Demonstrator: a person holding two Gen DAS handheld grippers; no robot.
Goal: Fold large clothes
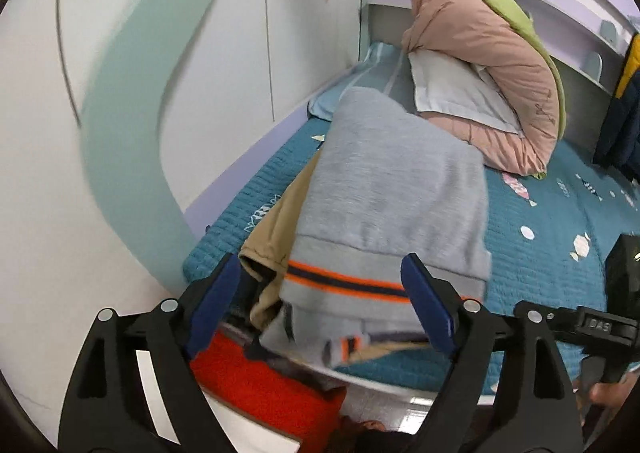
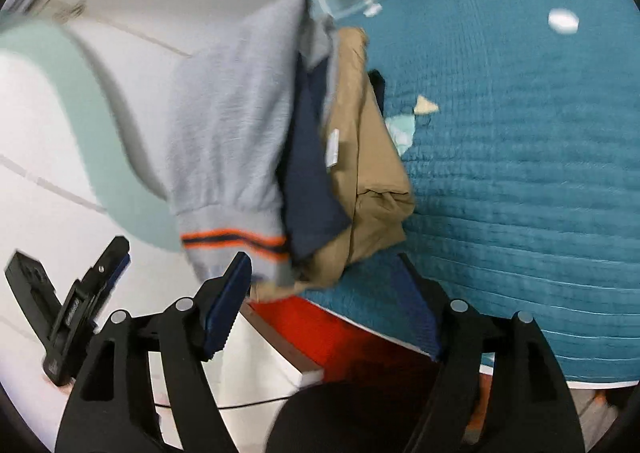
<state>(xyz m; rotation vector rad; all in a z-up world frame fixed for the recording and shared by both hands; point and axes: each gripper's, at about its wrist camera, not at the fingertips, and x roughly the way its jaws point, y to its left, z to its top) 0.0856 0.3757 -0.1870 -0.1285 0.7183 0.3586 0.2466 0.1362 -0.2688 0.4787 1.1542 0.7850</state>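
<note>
Two claws stand over the near edge of a bed, both released, jaws spread wide with nothing pressed between the pads. Ahead of the left claw (image 1: 322, 307) lies the folded grey sweater (image 1: 392, 189), its hem ribbed with an orange and navy stripe (image 1: 344, 281) nearest the fingers. It sits on top of a tan garment (image 1: 276, 225), which pokes out to that claw's left. From the right claw (image 2: 326, 303) the same stack lies just ahead and to its left, with a navy layer (image 2: 312, 173) showing between grey and tan.

The fold looks finished and let go. To do this step well, I judge both claws should draw back clear of the hem without snagging it, as the stack overhangs the bed edge and a catch could drag it off.

Beyond the stack, further up the teal quilt (image 1: 540, 261), a pink padded bundle (image 1: 492, 93) rests, well apart. A white and mint wall (image 1: 132, 133) runs along the left claw's left. Red fabric (image 1: 260, 377) sits below the fingers, close under the bed edge.
</note>
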